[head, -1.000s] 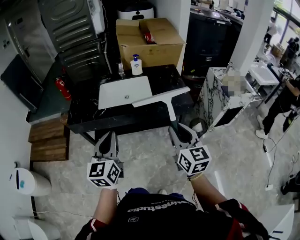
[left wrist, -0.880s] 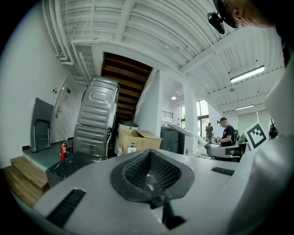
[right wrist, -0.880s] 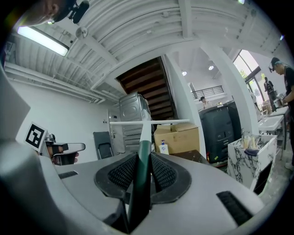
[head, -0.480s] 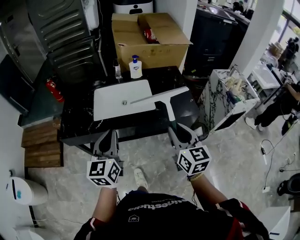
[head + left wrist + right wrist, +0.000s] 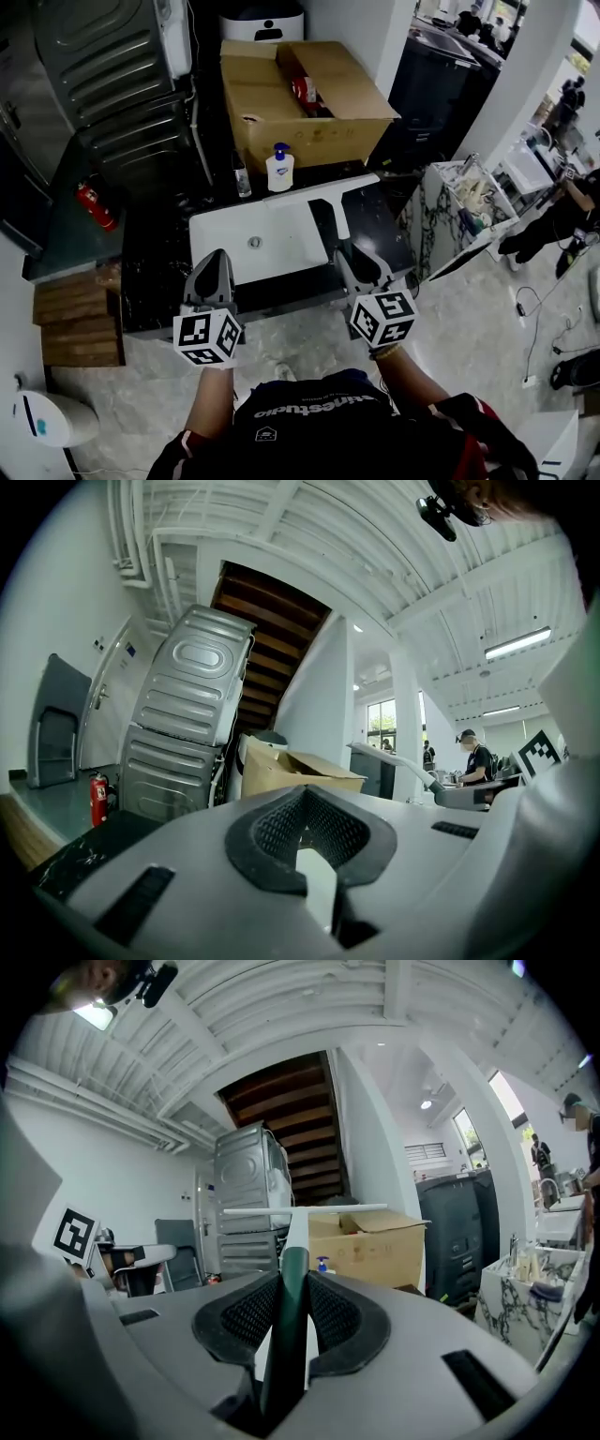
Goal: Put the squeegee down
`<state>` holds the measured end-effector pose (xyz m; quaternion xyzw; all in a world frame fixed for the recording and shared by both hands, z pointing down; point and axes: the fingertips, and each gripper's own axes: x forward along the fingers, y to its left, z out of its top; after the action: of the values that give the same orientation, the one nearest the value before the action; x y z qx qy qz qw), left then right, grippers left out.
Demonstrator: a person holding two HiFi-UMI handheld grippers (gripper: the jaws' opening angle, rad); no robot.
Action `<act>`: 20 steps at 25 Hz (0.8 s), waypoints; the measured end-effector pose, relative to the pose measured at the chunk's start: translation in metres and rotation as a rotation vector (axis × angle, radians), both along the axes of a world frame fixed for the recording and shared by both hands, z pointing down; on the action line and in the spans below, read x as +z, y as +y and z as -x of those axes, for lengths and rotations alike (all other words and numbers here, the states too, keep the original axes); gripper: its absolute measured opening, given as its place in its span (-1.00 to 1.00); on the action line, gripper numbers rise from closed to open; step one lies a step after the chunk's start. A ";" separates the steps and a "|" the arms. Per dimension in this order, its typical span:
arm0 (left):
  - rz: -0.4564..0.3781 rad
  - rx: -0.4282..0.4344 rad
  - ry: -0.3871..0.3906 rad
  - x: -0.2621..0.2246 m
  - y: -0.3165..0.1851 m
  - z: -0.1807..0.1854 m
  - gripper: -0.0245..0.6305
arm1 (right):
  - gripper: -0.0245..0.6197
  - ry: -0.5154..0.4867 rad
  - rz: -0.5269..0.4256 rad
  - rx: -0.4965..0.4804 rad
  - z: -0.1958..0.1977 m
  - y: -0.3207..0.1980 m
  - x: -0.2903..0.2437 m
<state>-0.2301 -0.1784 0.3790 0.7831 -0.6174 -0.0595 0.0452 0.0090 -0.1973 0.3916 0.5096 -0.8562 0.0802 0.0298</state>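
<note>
The squeegee has a long white blade and a dark green handle. My right gripper is shut on that handle, and the blade hangs level above the right side of the white sink basin. The right gripper view shows the handle wedged between the pads, with the blade crosswise ahead. At the same height, my left gripper stands shut with nothing in it, over the front of the black counter. Its pads meet in the left gripper view.
A soap bottle and a smaller bottle stand behind the basin. An open cardboard box sits farther back, with a grey metal appliance to its left. A marbled stand is at the right, wooden steps at the left.
Both grippers have travelled forward from open floor to the counter's front edge. The squeegee stays held, and its blade now hangs over the basin.
</note>
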 end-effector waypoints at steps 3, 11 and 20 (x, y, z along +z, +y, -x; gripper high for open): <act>0.004 0.012 0.006 0.003 -0.028 0.001 -0.89 | -0.54 0.010 0.005 0.024 0.000 -0.024 0.000; 0.021 0.057 0.002 0.015 -0.112 -0.038 -0.89 | -0.54 0.003 0.024 0.071 -0.028 -0.090 0.009; 0.004 0.049 -0.019 0.011 -0.182 -0.067 -0.89 | -0.54 -0.020 0.019 0.058 -0.046 -0.166 0.009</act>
<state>-0.1632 -0.3608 0.3900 0.7984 -0.5986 -0.0498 0.0423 0.0548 -0.3637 0.4007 0.5332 -0.8404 0.0940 0.0238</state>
